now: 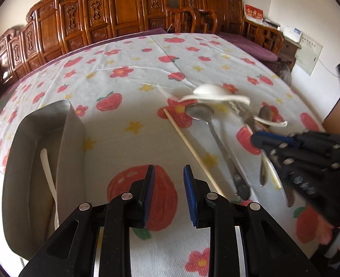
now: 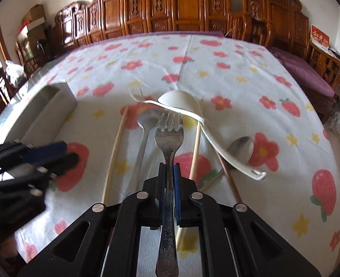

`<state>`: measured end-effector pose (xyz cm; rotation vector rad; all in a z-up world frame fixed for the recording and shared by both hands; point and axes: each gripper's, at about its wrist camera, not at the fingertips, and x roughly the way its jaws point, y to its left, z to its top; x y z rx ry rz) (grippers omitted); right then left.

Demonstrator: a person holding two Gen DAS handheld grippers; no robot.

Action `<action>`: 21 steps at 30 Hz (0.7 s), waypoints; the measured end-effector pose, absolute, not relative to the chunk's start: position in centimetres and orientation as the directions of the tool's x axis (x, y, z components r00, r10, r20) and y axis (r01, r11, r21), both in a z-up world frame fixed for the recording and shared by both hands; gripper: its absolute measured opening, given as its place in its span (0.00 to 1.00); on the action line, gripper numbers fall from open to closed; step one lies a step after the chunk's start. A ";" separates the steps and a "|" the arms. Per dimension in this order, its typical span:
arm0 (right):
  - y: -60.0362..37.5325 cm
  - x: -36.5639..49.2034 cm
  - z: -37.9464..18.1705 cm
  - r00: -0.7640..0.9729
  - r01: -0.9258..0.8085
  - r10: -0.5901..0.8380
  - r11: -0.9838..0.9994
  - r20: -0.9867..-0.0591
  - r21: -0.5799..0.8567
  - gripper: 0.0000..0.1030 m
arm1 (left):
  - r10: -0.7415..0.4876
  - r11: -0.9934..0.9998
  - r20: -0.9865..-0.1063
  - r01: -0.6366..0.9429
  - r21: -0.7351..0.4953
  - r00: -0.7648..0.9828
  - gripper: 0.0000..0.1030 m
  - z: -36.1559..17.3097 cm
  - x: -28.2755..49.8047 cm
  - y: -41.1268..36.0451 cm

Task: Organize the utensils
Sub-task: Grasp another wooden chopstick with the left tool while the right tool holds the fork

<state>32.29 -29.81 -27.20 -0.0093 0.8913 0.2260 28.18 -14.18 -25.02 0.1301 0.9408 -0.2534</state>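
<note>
1. The right tool [image 2: 169,173] is squeezed tight on the handle of a metal fork [image 2: 169,136]. The fork sticks out ahead of the blue pads [image 2: 177,184], prongs pointing away.
2. The left tool [image 1: 168,194] has its two sides a little apart. Nothing is between them. It hangs over a big red fruit picture on the cloth.
3. The counter [image 2: 239,69] has a white cloth with red flowers, red fruit and yellow stars.
4. A grey metal tray [image 1: 43,152] sits on the left side of the counter. A white thing lies inside it; it is too hidden to name.
5. The other utensils lie in a loose pile in the middle of the counter.
6. A white plastic spoon [image 2: 181,100] and a white plastic fork [image 2: 136,94] lie on top of the pile.
7. A long metal spoon [image 2: 144,127] lies just left of the held fork.
8. A second metal spoon [image 2: 241,147] lies to the right, partly under the white handle.
9. Pale wooden chopsticks [image 2: 114,154] lie among the spoons.
10. Carved wooden chairs [image 2: 186,7] stand behind the counter.
</note>
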 end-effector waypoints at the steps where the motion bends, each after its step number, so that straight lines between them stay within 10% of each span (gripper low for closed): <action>1: -30.0 32.3 -26.9 0.618 -0.193 0.191 0.977 -0.763 0.088 0.08 | -0.159 0.963 -0.815 0.270 -0.004 0.557 0.23 -25.2 28.3 -14.3; 21: -30.7 32.2 -25.6 0.657 -0.181 0.207 0.977 -0.725 0.115 0.08 | -0.156 0.952 -0.845 0.305 0.009 0.512 0.18 -27.2 29.6 -18.0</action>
